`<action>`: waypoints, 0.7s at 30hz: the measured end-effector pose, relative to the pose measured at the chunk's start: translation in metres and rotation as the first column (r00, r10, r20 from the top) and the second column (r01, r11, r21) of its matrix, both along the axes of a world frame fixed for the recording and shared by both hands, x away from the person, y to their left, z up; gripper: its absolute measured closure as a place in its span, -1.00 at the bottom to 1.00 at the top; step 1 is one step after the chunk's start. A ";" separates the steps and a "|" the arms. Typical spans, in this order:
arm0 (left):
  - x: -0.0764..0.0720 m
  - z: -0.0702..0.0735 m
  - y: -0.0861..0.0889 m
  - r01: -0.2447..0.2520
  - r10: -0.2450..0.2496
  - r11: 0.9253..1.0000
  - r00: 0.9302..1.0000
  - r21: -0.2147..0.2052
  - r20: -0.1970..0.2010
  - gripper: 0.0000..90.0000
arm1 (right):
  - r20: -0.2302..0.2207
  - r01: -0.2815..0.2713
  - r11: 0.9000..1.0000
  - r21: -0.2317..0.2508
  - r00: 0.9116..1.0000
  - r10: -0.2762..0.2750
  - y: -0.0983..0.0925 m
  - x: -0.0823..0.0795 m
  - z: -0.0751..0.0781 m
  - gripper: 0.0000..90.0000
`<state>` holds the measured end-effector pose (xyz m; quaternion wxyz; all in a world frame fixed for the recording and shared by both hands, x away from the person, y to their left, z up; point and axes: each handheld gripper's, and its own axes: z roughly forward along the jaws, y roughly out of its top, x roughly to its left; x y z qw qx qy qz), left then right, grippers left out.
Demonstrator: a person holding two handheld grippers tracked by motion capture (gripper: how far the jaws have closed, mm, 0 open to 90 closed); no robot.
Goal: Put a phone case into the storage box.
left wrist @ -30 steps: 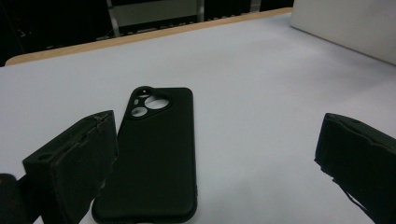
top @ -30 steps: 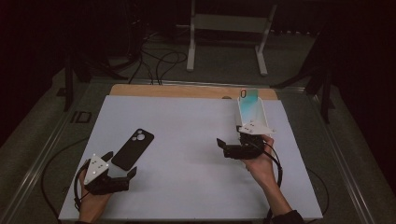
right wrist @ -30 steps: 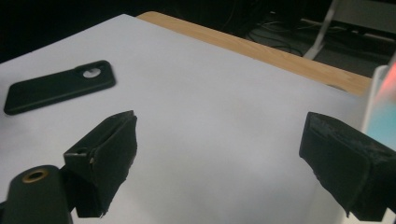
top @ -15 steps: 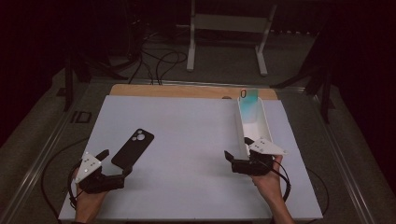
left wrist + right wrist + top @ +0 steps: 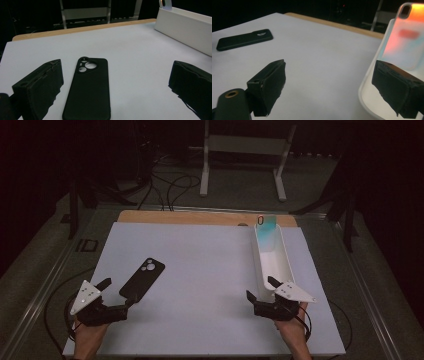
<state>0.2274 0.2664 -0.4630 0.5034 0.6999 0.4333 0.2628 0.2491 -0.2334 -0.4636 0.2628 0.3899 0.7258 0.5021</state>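
A black phone case (image 5: 143, 278) lies camera-side up on the white table cover, left of centre. My left gripper (image 5: 117, 293) stands open just short of its near end. In the left gripper view the case (image 5: 87, 87) lies close to the left jaw, with my left gripper (image 5: 115, 87) holding nothing. A long white tray (image 5: 270, 255) lies at the right, and a translucent teal-orange phone case (image 5: 264, 232) leans in its far end. My right gripper (image 5: 261, 288) is open at the tray's near end. In the right gripper view, my gripper's (image 5: 333, 85) right jaw stands over the tray's rim (image 5: 367, 82).
The white cover (image 5: 210, 270) lies on a wooden tabletop whose far edge (image 5: 200, 217) shows bare. A metal stand (image 5: 245, 150) and loose cables (image 5: 170, 185) are on the floor beyond the table. The translucent case (image 5: 404, 37) rises ahead of the right jaw.
My right gripper has drawn back along the tray toward the table's near edge. The left gripper has slid slightly left and back from the black case. Both cases stay put.
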 end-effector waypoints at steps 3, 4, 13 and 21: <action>0.000 0.001 0.000 0.005 -0.005 1.000 1.000 0.002 0.000 -1.00 | 0.011 -0.005 1.000 0.021 1.000 0.004 -0.001 0.000 -0.001 -0.74; 0.000 0.002 0.001 0.008 -0.008 1.000 1.000 0.006 -0.002 -1.00 | 0.011 -0.006 1.000 0.022 1.000 0.005 -0.001 -0.001 -0.002 -0.74; 0.006 0.005 0.002 0.025 -0.024 0.999 1.000 0.032 -0.017 -1.00 | 0.032 -0.012 1.000 0.027 0.999 0.011 -0.002 -0.002 -0.006 -0.74; 0.012 0.005 0.003 0.022 -0.021 0.999 0.999 0.036 -0.026 -1.00 | 0.032 -0.010 0.999 0.038 0.999 0.008 -0.003 -0.001 -0.007 -0.74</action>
